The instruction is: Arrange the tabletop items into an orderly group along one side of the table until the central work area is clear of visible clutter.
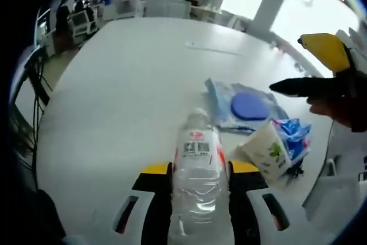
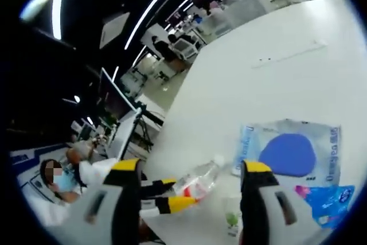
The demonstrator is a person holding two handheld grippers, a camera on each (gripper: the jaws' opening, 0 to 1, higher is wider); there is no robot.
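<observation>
The water bottle [image 1: 197,170] lies in the lower middle of the left gripper view, clamped between the two yellow-tipped jaws of the left hand-held gripper [image 1: 199,168], its cap end pointing up the frame across the white bench [image 1: 126,84]. The jaws press against the bottle's clear sides just below the red and white label. Right of it, a small white carton [image 1: 266,150] with a green mark sits tilted against a blue crinkled packet [image 1: 295,136], and above those lies a clear flat pouch with a round blue disc [image 1: 249,106] inside. At the right edge of the frame the right hand-held gripper [image 1: 321,78] comes in, dark with a yellow tip.

In the right gripper view, the right hand-held gripper [image 2: 192,170] has its jaws spread wide with nothing between them. Through the gap the bottle [image 2: 198,181] shows lower middle, held by the left hand-held gripper [image 2: 166,196] reaching in from the lower left. The pouch [image 2: 287,153] lies right of centre, the blue packet [image 2: 324,202] at lower right.
</observation>
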